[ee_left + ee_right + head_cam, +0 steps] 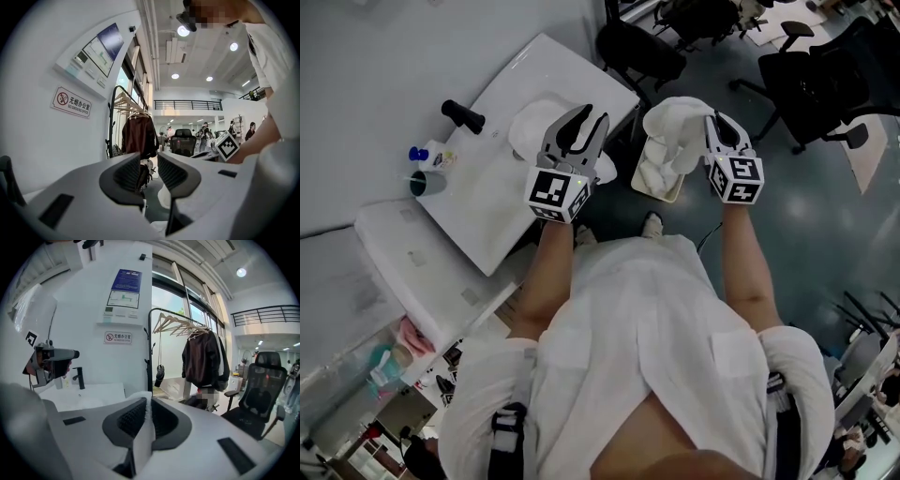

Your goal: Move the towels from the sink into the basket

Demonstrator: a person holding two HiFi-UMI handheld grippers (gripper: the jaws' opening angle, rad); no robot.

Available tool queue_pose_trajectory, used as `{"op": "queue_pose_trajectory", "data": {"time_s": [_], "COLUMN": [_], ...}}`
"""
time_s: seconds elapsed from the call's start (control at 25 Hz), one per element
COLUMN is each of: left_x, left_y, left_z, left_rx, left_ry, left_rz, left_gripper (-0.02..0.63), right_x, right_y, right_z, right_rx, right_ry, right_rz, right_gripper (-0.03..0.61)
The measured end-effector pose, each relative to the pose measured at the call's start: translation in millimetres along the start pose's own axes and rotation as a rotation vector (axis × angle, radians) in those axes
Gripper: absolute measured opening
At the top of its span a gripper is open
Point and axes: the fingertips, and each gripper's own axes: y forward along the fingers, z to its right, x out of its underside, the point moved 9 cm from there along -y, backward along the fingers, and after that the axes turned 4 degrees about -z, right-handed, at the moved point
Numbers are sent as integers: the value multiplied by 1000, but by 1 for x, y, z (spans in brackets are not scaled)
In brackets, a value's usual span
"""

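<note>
The work surface is a white sink unit set against a pale wall. A black faucet stands at its back edge, with a teal cup and a blue-capped bottle beside it. One white towel in the sink lies in the basin.

The floor is dark grey. A basket stands on it just beside the sink unit's corner and holds folded white towels. Black office chairs stand further off.

Left gripper: it hovers over the basin, above the towel in the sink. In the left gripper view its jaws stand apart with nothing between them.

Right gripper: its jaws are closed on a held towel, which hangs bunched above the basket. In the right gripper view a fold of the white cloth is clamped between the ribbed pads.

Room: both gripper views show a wall with a no-smoking sign, a blue notice and a control panel. A coat rack with wooden hangers carries a dark jacket. Behind it are tall windows, an upper railing and round ceiling lights.
</note>
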Motion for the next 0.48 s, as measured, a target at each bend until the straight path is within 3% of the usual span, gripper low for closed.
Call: {"op": "queue_pose_trajectory", "data": {"time_s": [0.48], "left_x": [4], "left_y": [14], "left_z": [17], "left_rx": [23], "left_ry": [-5], "left_rz": [-8], "left_gripper": [112], "right_x": [53], "right_y": [4], "right_z": [10], "right_rx": [24], "right_ry": [104], "right_rz": [-157], "right_gripper": [49]}}
